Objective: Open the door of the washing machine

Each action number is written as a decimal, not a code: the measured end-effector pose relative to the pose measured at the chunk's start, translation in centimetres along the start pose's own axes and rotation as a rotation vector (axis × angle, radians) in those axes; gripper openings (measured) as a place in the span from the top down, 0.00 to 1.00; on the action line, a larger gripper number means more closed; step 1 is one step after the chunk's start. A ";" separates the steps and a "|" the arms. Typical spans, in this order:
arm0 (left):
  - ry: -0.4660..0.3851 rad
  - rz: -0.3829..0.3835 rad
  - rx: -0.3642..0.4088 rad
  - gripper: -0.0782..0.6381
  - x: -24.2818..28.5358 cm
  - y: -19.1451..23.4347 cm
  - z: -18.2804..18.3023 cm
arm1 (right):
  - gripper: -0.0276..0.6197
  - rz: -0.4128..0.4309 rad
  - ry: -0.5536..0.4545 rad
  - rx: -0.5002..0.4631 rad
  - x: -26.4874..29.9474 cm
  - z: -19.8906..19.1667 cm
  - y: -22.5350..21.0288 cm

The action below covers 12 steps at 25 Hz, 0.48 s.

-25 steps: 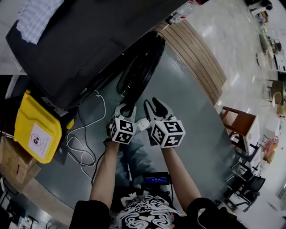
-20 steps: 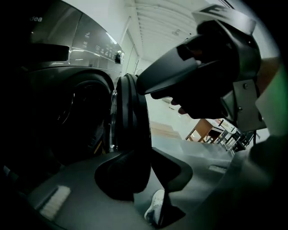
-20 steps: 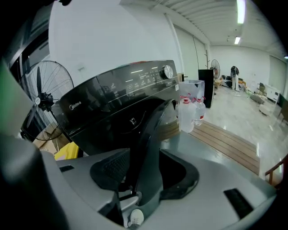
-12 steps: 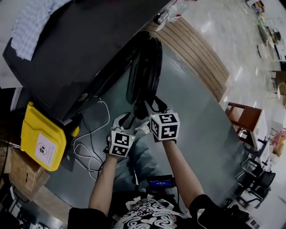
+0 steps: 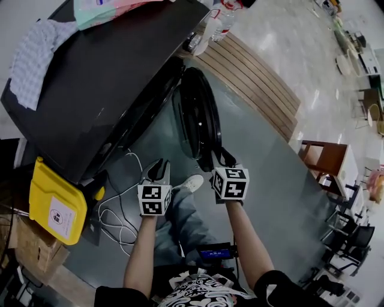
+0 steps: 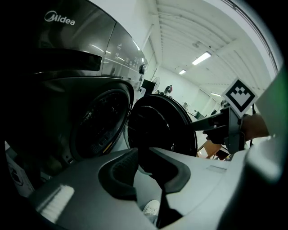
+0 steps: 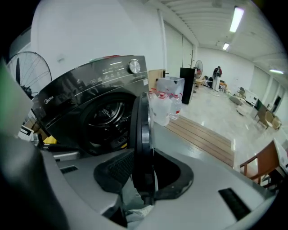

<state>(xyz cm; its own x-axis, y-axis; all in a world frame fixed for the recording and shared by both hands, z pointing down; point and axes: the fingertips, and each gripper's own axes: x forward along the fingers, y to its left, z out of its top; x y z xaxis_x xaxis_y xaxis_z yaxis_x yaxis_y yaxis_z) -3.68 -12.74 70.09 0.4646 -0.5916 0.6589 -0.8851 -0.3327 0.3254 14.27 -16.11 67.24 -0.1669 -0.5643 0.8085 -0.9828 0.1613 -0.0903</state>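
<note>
So closest in, the left gripper [image 6: 142,153] hangs free just left of the door. Its jaws are closing with nothing between them, and all you see through the gap is a white sneaker [image 5: 191,182] on the grey floor [image 5: 270,180].

The right gripper [image 7: 143,157] is the busy one. Its jaws are closing on the free edge of the round black door [image 5: 198,117], with the rim standing upright between the pads and both pads up against it, as far as I can see.

That door is swung well out from the dark grey front-loading washing machine [image 5: 102,78], so the drum opening [image 7: 105,114] is fully uncovered.

Off to the person's left, some white cables [image 5: 114,201] loop across the floor. Next to them is a yellow plastic container [image 5: 53,201] with a white label, down by the machine's corner.

On top of the machine there's a white checked cloth [image 5: 36,54], plus a pink-and-green packet [image 5: 111,9] at the far edge.

Past the machine there's a pale wooden slatted platform [image 5: 258,78], with clear plastic water bottles [image 5: 219,18] standing right beside the machine. A brown wooden chair [image 5: 324,165] sits well off to the right.
</note>
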 end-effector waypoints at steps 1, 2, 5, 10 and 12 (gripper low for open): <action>-0.003 0.001 -0.003 0.79 0.2 -0.1 0.4 | 0.75 -0.018 0.005 0.002 -0.1 0.0 -1.1; -0.004 0.005 0.003 0.79 0.4 -0.2 0.8 | 0.75 -0.034 0.009 0.004 -0.2 0.0 -2.3; 0.013 0.023 0.078 0.80 0.8 -0.6 1.4 | 0.74 -0.091 0.011 0.020 -0.5 0.0 -5.6; 0.010 0.045 0.098 0.81 1.2 -0.2 2.2 | 0.74 -0.207 -0.011 0.052 -0.5 1.2 -10.4; 0.001 0.061 0.082 0.81 1.3 0.3 2.5 | 0.76 -0.243 -0.017 0.070 -0.3 1.7 -12.0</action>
<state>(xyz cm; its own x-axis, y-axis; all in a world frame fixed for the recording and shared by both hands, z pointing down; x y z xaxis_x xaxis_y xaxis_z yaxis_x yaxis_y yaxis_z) -3.30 -15.39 69.35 0.4099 -0.6117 0.6766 -0.9065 -0.3552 0.2281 26.01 -19.26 67.05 0.0738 -0.5935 0.8014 -0.9972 -0.0363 0.0650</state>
